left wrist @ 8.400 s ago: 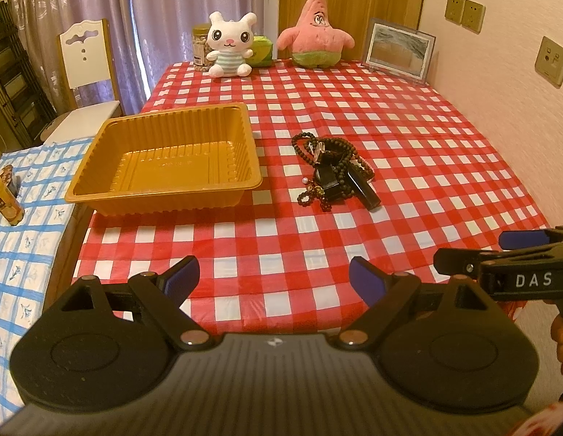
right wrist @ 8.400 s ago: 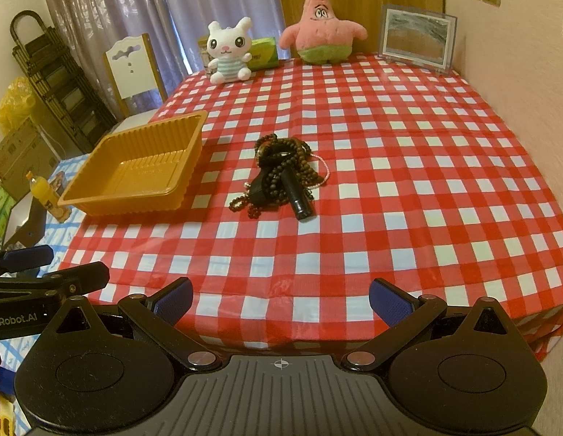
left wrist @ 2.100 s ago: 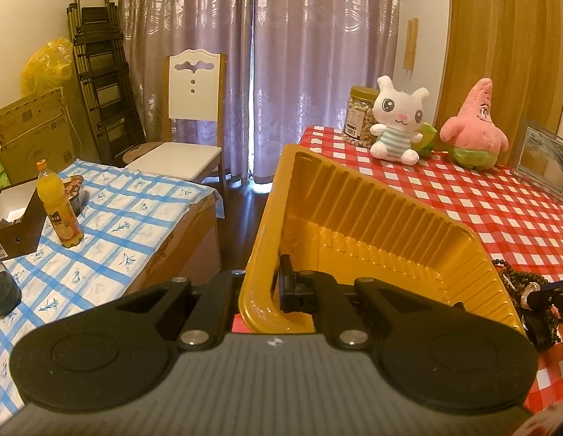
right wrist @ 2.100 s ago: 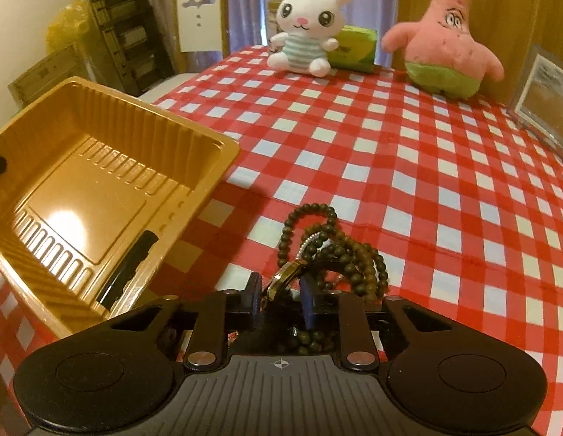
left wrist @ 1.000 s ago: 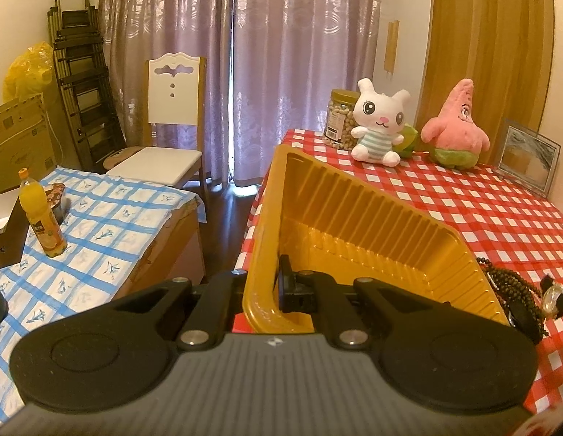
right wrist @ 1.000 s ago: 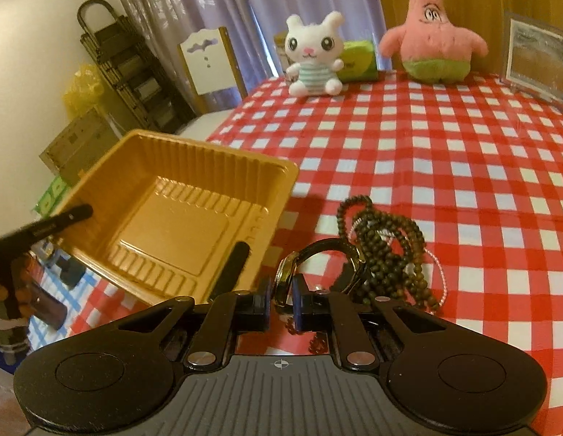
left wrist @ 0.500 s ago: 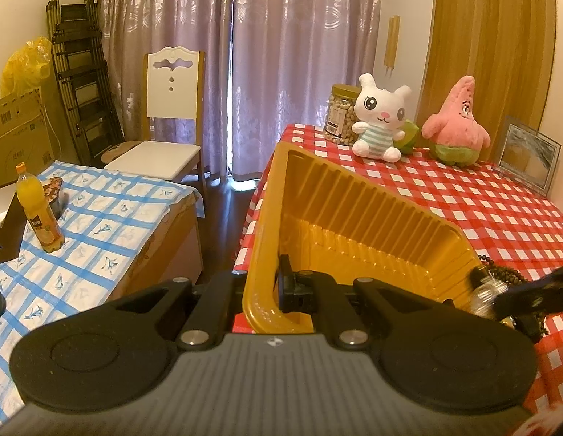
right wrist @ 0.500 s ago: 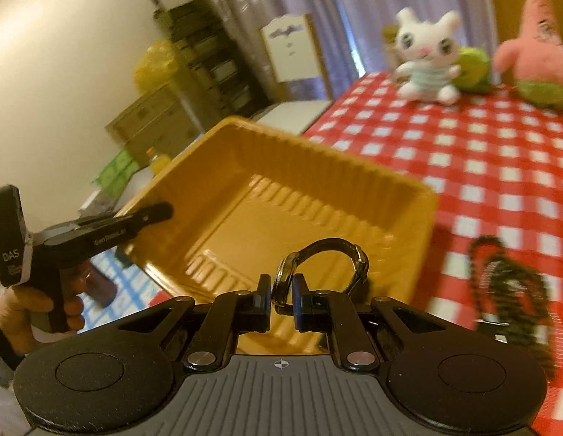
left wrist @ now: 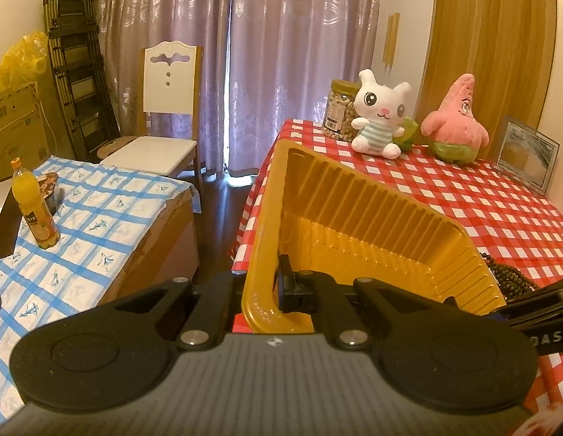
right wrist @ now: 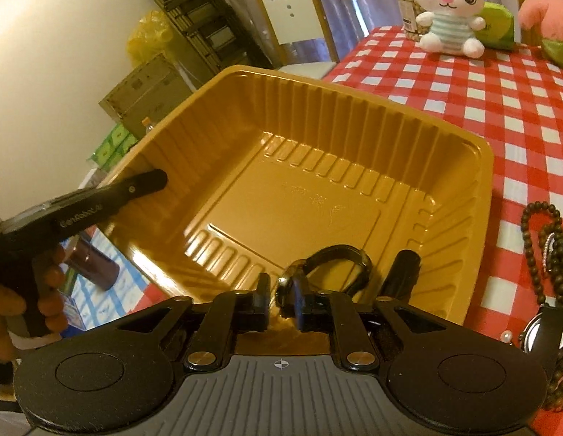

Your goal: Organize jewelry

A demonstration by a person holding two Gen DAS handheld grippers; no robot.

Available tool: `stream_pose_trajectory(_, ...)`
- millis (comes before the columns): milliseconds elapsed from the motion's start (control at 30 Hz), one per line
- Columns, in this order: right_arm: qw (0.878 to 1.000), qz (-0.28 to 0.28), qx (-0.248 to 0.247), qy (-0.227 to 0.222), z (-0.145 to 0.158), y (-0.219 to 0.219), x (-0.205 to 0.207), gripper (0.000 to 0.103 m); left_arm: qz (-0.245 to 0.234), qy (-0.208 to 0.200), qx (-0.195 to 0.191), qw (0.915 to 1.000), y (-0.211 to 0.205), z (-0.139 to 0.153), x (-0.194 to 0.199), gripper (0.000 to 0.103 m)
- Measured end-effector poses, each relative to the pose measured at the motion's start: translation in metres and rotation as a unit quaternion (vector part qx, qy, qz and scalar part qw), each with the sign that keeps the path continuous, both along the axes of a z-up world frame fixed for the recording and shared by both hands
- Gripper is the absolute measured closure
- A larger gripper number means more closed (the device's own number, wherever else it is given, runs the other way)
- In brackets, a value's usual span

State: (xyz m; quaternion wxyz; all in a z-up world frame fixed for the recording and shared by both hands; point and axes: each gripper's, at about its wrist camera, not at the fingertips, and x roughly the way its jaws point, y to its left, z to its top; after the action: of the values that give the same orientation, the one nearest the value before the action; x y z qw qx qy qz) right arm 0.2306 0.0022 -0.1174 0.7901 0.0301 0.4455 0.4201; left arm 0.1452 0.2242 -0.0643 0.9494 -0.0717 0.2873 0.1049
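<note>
My left gripper [left wrist: 267,290] is shut on the near rim of the orange plastic tray [left wrist: 372,196] and holds it tilted on the red checked table. In the right wrist view the same left gripper [right wrist: 150,180] pinches the tray [right wrist: 318,116] at its left wall. My right gripper [right wrist: 279,301] hangs over the tray's near wall and its jaws are opening. A wristwatch with a black strap [right wrist: 339,252] sits between them with a gap at the left pad. A pile of dark bead strings [right wrist: 550,250] lies on the cloth to the right of the tray, and its edge [left wrist: 506,279] shows in the left wrist view.
A white rabbit plush [left wrist: 381,116], a jar [left wrist: 339,109], a pink star plush [left wrist: 454,123] and a picture frame [left wrist: 528,160] stand at the table's far end. A low table with blue checked cloth [left wrist: 100,210] and an orange bottle [left wrist: 32,207] stands left, a chair [left wrist: 165,123] behind.
My right gripper moved further over the tray and lower, and its jaws have parted around the watch. The left gripper and the tilted tray have not moved.
</note>
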Motion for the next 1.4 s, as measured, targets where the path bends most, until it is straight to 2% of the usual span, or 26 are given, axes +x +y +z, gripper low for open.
stream_pose_trajectory(67, 1.000, -0.006, 0.005, -0.012, 0.007, -0.005, -0.004, 0.061, -0.001, 0.001, 0.000, 1.0000, 0.000, 0.000, 0.001, 0.099)
stream_pose_trajectory(233, 0.999, -0.034, 0.014, -0.034, 0.025, -0.032, -0.016, 0.061, -0.002, 0.004, 0.002, 1.0000, 0.001, -0.001, 0.002, 0.099)
stream_pose_trajectory(400, 0.995, -0.087, -0.005, -0.058, 0.034, -0.073, -0.025, 0.061, -0.001, 0.005, 0.004, 1.0000, 0.001, -0.001, 0.002, 0.099)
stream_pose_trajectory(733, 0.980, -0.182, -0.062, -0.052, 0.023, -0.147, -0.022, 0.061, 0.005, 0.009, 0.012, 0.9999, -0.004, 0.000, 0.001, 0.099)
stream_pose_trajectory(933, 0.969, -0.221, -0.096, -0.059, 0.010, -0.181, -0.012, 0.061, 0.011, 0.010, 0.016, 0.9998, -0.007, 0.000, 0.000, 0.098)
stream_pose_trajectory(1167, 0.963, -0.213, -0.137, -0.087, -0.007, -0.190, 0.001, 0.062, 0.018, 0.012, 0.018, 0.9996, -0.009, 0.001, -0.001, 0.098)
stream_pose_trajectory(1400, 0.966, -0.182, -0.152, -0.098, -0.022, -0.181, 0.016, 0.075, 0.022, 0.012, 0.023, 0.9994, -0.011, 0.001, -0.001, 0.098)
